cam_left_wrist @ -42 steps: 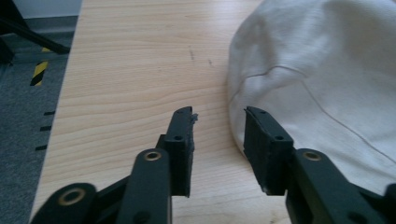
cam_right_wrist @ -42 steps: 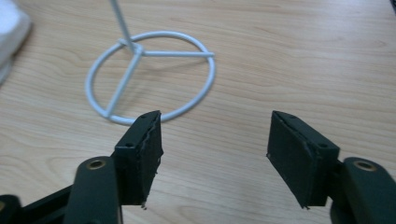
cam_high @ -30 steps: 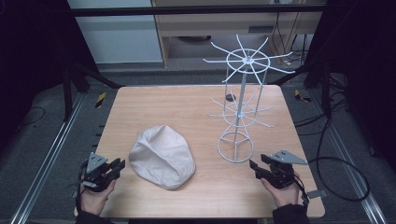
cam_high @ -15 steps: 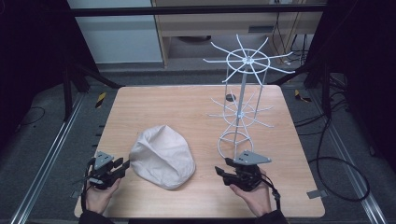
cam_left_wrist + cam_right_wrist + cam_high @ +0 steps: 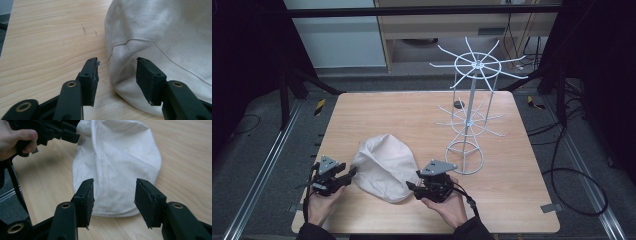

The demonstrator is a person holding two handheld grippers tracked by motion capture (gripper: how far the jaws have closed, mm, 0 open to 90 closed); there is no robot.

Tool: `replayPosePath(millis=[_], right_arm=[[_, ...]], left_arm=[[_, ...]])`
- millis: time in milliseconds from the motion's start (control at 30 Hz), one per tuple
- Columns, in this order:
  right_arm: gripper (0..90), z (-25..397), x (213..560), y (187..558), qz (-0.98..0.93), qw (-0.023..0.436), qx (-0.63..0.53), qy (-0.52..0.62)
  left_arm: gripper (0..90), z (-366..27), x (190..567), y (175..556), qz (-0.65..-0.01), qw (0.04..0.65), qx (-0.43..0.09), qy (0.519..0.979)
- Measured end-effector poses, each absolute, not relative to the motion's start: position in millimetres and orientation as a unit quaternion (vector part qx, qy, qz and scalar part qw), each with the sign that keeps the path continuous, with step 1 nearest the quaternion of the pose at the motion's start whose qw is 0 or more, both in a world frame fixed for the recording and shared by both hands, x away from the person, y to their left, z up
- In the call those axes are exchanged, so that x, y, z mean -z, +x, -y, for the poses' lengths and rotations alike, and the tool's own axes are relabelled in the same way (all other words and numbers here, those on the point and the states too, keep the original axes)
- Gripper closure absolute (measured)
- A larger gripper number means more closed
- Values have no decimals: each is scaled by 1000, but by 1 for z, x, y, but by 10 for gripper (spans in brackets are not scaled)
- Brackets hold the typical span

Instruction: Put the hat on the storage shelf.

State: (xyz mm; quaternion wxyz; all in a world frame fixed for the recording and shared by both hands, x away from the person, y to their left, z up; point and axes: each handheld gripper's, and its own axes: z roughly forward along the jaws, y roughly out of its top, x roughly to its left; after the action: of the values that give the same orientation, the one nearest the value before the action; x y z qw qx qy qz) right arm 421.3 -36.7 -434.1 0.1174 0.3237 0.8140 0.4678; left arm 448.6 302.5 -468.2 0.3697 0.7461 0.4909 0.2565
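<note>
Work looks barely begun: the cream cap (image 5: 384,167) lies flat on the surface (image 5: 412,120) at seven o'clock of the wire rack (image 5: 472,115), ungrasped, between my left gripper (image 5: 346,176) and right gripper (image 5: 412,187), both with jaws apart.

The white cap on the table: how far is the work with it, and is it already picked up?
Not picked up. The white cap lies flat on the table. Both grippers are open at its edges: left gripper, right gripper. Gripping and lifting remain; the wire rack is empty.
</note>
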Motion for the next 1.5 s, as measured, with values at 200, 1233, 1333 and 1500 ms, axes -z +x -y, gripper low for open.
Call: replayPosePath(millis=[200,1233,1333,1500], right_arm=[[499,14,442,427,-822,113,-458,319],[894,-10,462,435,-842,101,-426,315],[894,-15,464,430,-841,84,-435,310],[892,-22,465,425,-838,73,-443,310]], left_arm=[[572,-300,472,459,-493,357,-255,751],[882,-285,470,485,-495,362,-229,756],[883,-284,468,490,-499,365,-224,753],[883,-276,467,500,-494,368,-226,755]])
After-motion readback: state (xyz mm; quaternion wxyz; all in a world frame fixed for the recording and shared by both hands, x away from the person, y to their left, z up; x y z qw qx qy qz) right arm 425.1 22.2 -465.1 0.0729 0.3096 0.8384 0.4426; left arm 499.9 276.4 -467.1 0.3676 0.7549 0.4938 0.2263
